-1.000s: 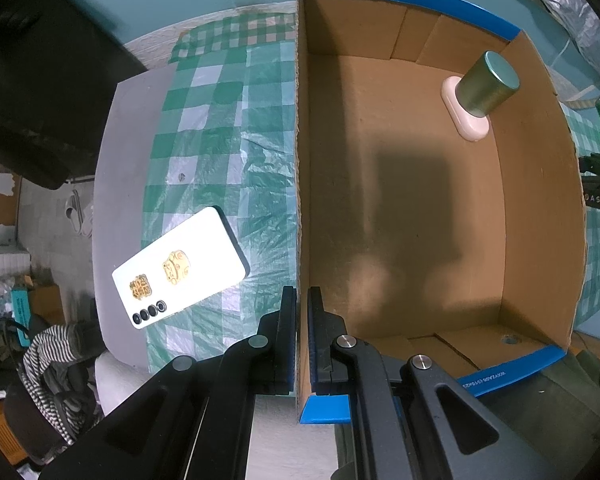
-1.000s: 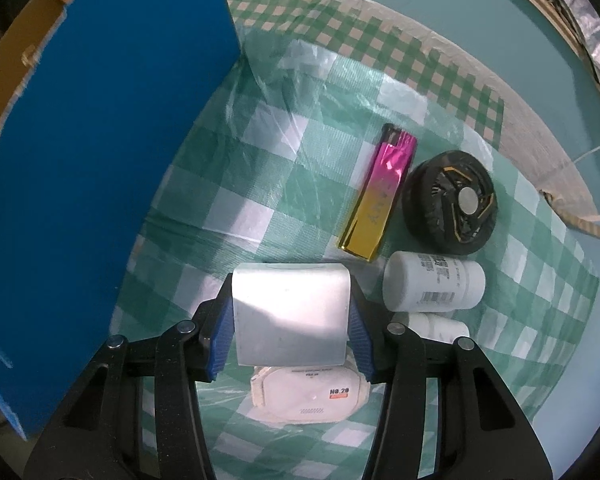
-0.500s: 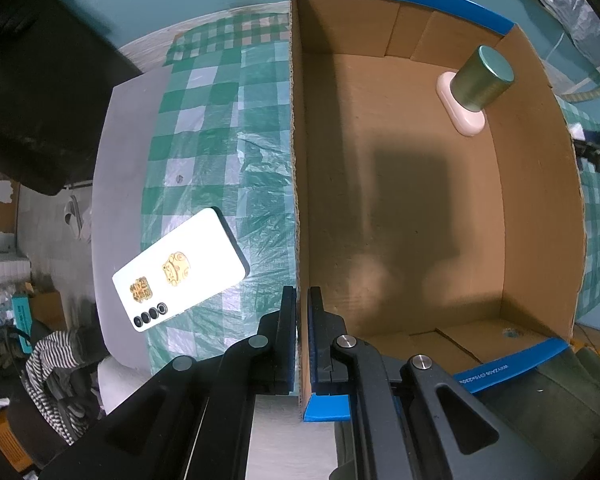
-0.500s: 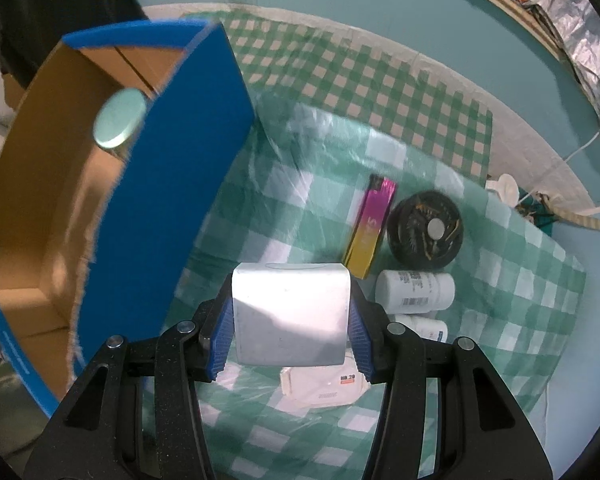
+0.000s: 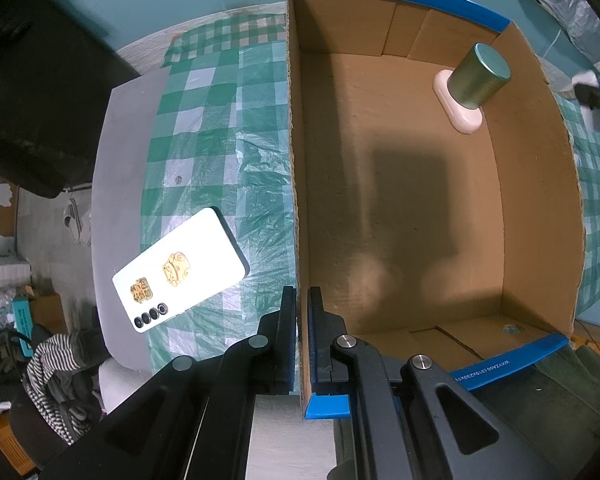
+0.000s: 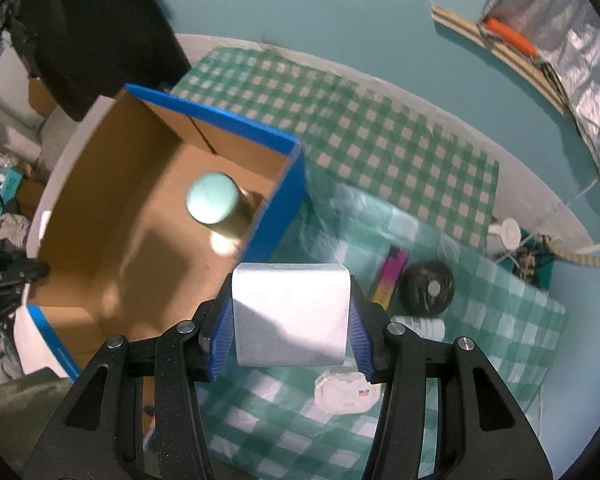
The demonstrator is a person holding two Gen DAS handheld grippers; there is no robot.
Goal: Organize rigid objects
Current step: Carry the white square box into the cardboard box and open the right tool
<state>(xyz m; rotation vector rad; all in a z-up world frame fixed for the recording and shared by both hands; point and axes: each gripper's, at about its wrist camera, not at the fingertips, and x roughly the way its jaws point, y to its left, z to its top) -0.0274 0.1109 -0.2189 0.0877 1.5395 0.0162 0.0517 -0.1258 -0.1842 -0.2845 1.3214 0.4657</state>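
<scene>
My left gripper [image 5: 301, 300] is shut on the near left wall of the open cardboard box [image 5: 296, 160], which has blue outer sides. Inside the box a green-gold tin can [image 5: 478, 76] stands on a pale pink oval case [image 5: 458, 112] at the far right corner. My right gripper [image 6: 290, 316] is shut on a white rounded block [image 6: 290, 312] and holds it in the air by the box's right wall [image 6: 278, 216]. The can also shows in the right wrist view [image 6: 214, 204].
A white phone [image 5: 180, 268] lies face down on the checked cloth left of the box. Right of the box lie a pink-gold lighter [image 6: 390, 276], a black round disc [image 6: 428, 288], a white bottle [image 6: 420, 326] and a white round lid [image 6: 346, 394].
My right gripper has risen and swung left with the white block, so the box interior has come into its view. The left gripper stays clamped on the box wall.
</scene>
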